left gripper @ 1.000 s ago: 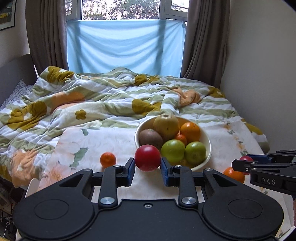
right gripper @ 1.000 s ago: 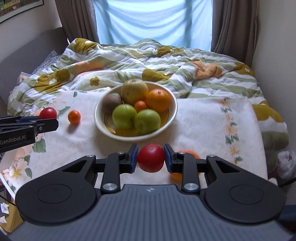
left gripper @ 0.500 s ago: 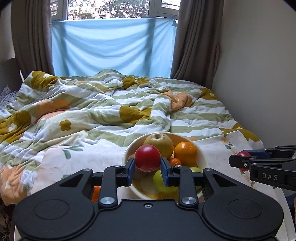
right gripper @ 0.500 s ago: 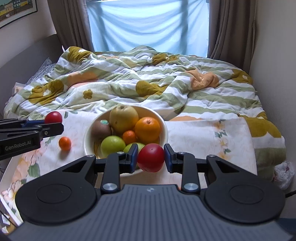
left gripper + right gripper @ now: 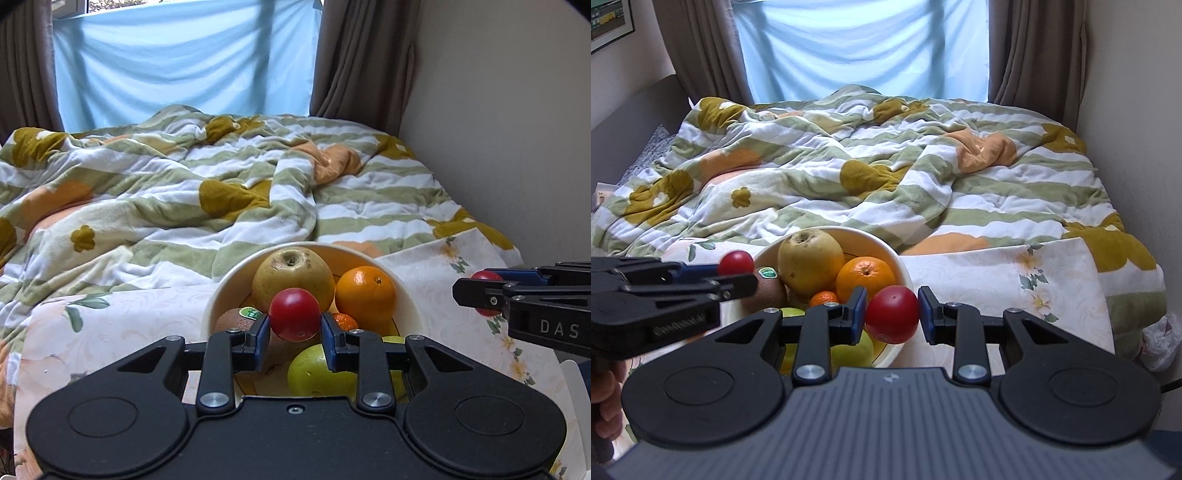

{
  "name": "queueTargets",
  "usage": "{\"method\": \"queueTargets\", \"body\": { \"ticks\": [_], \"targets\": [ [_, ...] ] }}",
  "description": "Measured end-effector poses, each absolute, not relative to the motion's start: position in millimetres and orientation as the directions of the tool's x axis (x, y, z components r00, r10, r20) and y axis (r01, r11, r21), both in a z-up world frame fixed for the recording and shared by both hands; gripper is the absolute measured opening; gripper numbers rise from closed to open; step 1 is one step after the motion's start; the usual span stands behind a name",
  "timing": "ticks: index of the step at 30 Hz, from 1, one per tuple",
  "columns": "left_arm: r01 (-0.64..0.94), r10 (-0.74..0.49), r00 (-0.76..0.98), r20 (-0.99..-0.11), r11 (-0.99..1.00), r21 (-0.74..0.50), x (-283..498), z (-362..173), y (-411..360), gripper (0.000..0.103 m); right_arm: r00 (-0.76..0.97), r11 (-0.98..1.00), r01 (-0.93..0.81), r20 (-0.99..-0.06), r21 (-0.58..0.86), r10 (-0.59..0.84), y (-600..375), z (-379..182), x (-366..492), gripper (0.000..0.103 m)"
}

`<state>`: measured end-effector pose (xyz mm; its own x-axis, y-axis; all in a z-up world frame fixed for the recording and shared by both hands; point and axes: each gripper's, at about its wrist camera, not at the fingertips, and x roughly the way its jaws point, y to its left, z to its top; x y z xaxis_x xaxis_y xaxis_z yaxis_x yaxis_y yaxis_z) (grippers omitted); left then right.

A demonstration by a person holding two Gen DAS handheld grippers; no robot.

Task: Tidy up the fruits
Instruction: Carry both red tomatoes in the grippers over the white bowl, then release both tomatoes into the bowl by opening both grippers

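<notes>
A white bowl (image 5: 406,295) on the flowered cloth holds a yellow pear (image 5: 291,273), an orange (image 5: 365,293), a small mandarin (image 5: 345,320), a kiwi (image 5: 231,321) and green apples (image 5: 314,373). My left gripper (image 5: 294,325) is shut on a small red fruit (image 5: 294,314) and hangs over the bowl's near side. My right gripper (image 5: 892,310) is shut on a second red fruit (image 5: 892,314) above the bowl's (image 5: 886,243) right rim. Each gripper shows in the other's view, the right gripper (image 5: 480,291) at the right edge and the left gripper (image 5: 737,267) at the left.
A rumpled green, white and yellow blanket (image 5: 184,192) covers the bed behind the bowl. A wall (image 5: 498,129) runs along the right. Curtains and a blue sheet over the window (image 5: 184,55) stand at the back. A plastic bag (image 5: 1160,339) lies at the lower right.
Both grippers moved forward toward the bowl, each still holding its red fruit. The bowl now sits just under the fingertips, and the loose mandarin and orange on the cloth have dropped out of view.
</notes>
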<state>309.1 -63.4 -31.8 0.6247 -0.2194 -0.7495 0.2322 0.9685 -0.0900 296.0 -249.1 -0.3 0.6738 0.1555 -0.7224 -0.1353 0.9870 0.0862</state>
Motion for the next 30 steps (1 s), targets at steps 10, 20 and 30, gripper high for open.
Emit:
{"method": "queueTargets", "body": {
  "ticks": [10, 20, 30],
  "targets": [
    [0.261, -0.237, 0.581, -0.779, 0.960, -0.097, 324.3, -46.9, -69.0, 0.034, 0.663, 0.991, -0.093, -0.737, 0.091, 0.130, -252.4, -10.1, 303.6, 0.045],
    [0.266, -0.202, 0.621, -0.758, 0.963, -0.039, 306.0, -29.0, -65.8, 0.095, 0.664, 0.991, -0.087, -0.736, 0.097, 0.131, -254.5, -9.3, 306.2, 0.045],
    [0.207, -0.134, 0.649, -0.749, 0.978, 0.005, 272.5, -13.1, -41.2, 0.097, 0.635, 0.983, -0.124, -0.750, 0.137, 0.185, -243.3, -19.2, 317.0, 0.045]
  ]
}}
